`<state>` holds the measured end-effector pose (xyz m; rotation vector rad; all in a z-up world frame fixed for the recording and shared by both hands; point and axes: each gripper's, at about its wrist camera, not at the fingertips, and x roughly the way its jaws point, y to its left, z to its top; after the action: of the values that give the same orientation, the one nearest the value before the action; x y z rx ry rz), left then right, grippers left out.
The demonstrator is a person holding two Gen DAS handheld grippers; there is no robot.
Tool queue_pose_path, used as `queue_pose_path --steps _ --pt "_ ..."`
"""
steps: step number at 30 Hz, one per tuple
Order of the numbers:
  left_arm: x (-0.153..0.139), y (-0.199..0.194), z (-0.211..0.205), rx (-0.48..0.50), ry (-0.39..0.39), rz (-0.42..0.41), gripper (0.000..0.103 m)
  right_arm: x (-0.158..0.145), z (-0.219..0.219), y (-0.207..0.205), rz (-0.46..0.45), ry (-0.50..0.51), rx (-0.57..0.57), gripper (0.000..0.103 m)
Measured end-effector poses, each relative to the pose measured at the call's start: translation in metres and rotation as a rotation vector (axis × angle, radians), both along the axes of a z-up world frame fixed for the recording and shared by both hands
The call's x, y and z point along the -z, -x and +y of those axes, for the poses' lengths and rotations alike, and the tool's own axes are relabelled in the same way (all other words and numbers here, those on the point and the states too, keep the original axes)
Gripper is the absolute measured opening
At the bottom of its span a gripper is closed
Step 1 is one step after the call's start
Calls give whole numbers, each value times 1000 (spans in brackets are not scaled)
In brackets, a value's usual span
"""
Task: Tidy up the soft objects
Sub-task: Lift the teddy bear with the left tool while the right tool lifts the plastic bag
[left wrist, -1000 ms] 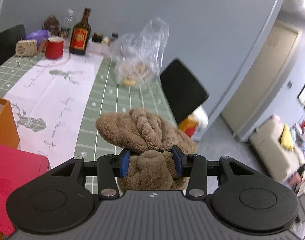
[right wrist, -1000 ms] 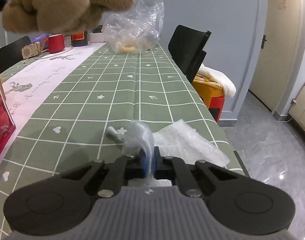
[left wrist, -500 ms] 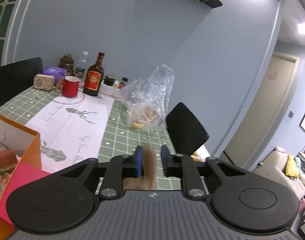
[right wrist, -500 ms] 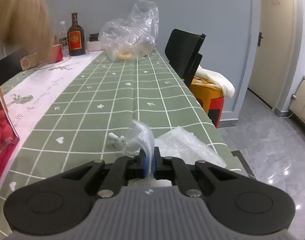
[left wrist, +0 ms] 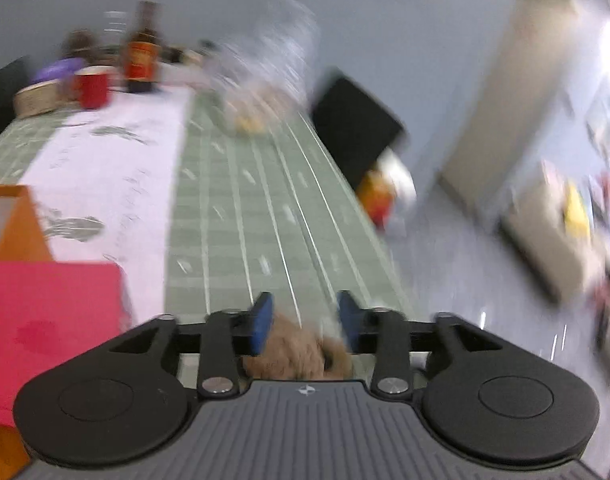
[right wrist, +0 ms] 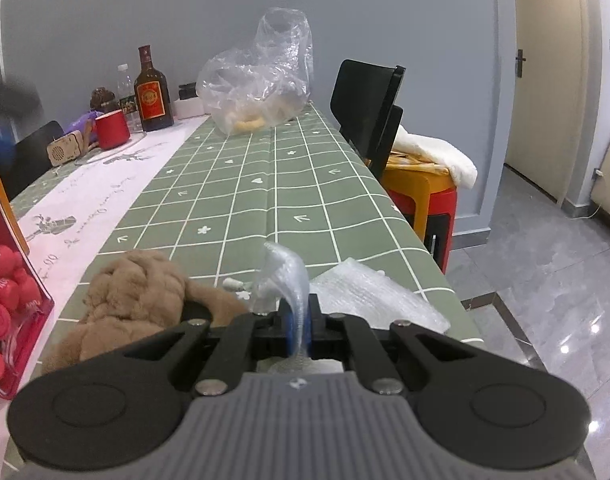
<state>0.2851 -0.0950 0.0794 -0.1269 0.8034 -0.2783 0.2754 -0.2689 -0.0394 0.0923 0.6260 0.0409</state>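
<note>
A brown plush toy (right wrist: 133, 300) lies on the green checked tablecloth (right wrist: 289, 184) near the front edge, left of my right gripper. My right gripper (right wrist: 299, 320) is shut on a strip of clear bubble wrap (right wrist: 285, 276); more bubble wrap (right wrist: 369, 296) lies to its right. The left wrist view is blurred by motion. My left gripper (left wrist: 303, 322) has its jaws apart, above the table, with the brown plush (left wrist: 297, 356) seen below and between them; no grip shows.
A red box of red soft pieces (right wrist: 5, 292) and an orange box (left wrist: 13, 224) stand at the left. At the far end are a clear plastic bag (right wrist: 261, 88), a brown bottle (right wrist: 153, 92), a red mug (right wrist: 113, 130). A black chair (right wrist: 369, 104) and stool (right wrist: 425, 188) stand right.
The plush, held up in the air by my left gripper a second ago, now lies on the table. The left gripper's jaws have opened and it moves fast. The right gripper holds still.
</note>
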Motion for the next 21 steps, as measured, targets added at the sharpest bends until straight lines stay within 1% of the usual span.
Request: queue_pose_path --steps 1,2,3,4,6,8,10,11,15,16,20,21 --pt "7 7 -4 8 -24 4 60 1 0 -1 4 -1 3 3" --pt "12 12 -8 -5 -48 12 61 1 -1 -1 9 -3 6 3" --pt "17 17 -12 -21 -65 21 70 2 -2 -2 12 -2 10 3" --pt "22 21 -15 -31 -58 20 80 3 -2 -3 14 2 11 3" --pt "33 25 -18 -41 -31 17 86 4 -4 -3 17 14 6 3" --pt "41 22 -20 -92 -46 42 86 2 -9 -1 16 8 18 3" --pt "51 18 -24 -148 -65 48 87 -1 -16 0 2 -8 51 3" --pt "56 14 -27 -152 -81 47 87 -2 -20 1 -4 -15 58 3" --pt "77 3 -45 -119 -162 81 88 -3 -34 2 -7 -64 83 3" --pt "82 1 -48 -115 -178 81 91 -3 -35 2 -6 -69 86 3" --pt "100 -1 -63 -118 -259 66 92 -1 -32 1 2 -72 81 2" --pt "103 -1 -65 -121 -266 59 87 -1 -31 1 2 -71 79 2"
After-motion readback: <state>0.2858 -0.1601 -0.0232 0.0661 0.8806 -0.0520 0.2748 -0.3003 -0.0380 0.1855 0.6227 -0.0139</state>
